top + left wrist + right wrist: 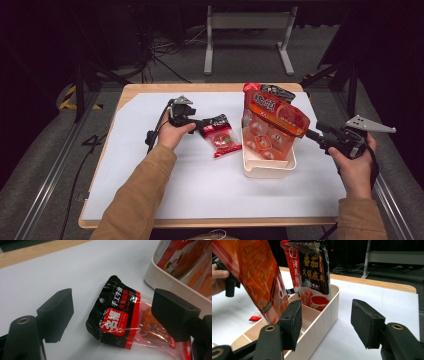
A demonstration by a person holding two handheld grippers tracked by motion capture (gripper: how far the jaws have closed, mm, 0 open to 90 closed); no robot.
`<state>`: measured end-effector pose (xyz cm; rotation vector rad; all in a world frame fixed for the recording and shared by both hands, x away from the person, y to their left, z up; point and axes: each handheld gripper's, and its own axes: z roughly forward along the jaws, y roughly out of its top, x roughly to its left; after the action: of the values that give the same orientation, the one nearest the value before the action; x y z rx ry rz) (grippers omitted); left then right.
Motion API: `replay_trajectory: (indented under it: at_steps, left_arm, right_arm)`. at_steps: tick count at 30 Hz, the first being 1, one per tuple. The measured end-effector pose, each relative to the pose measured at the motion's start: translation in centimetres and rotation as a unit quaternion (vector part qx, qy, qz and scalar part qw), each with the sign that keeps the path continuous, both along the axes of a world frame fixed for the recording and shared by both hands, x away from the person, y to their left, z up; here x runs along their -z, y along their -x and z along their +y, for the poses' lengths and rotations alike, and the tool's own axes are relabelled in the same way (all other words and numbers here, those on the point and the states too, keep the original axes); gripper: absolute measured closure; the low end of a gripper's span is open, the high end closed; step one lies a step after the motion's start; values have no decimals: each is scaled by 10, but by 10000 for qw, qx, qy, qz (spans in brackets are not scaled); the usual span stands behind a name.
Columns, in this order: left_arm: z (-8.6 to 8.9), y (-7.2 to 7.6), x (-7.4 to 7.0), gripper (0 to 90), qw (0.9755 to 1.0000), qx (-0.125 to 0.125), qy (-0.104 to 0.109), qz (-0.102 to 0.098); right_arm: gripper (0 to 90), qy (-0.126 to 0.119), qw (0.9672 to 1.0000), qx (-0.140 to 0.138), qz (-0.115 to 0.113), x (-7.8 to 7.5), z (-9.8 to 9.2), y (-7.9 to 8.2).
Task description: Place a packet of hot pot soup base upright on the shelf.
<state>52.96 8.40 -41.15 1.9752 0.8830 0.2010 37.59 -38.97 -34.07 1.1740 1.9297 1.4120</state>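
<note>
Sauce packet (pixel 220 136), white mat (pixel 150 175), wooden table (pixel 200 87), dark room

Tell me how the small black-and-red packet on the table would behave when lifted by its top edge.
The small packet is thin film, crinkled at its black header, so it would probably flop and hang. Its clear lower part shows an orange block, so the weight likely sits low. The glossy film may slip between the left gripper pads.

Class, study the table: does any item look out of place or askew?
Yes. One small black-and-red sauce packet lies flat on the white mat, outside the cream bin where the other packets stand. The big orange packet leans tilted in the bin. Nothing looks spilled or torn.
</note>
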Motion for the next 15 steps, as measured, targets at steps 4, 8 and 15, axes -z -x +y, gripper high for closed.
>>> replay_trajectory:
  at_steps: [4, 8, 15]
  left_arm:
    - [-2, -4, 8, 197, 9998, -1, -46, 213]
    - [-5, -7, 17, 189, 9992, -4, -111, 371]
    - [-8, -10, 26, 210, 9983, 8, -141, 570]
  right_arm:
    - [423, -25, 10000, -17, -3, 0, 1, 0]
    - [422, -17, 10000, -27, -1, 1, 1, 1]
    - [420, -62, 10000, -29, 39, 2, 0, 1]
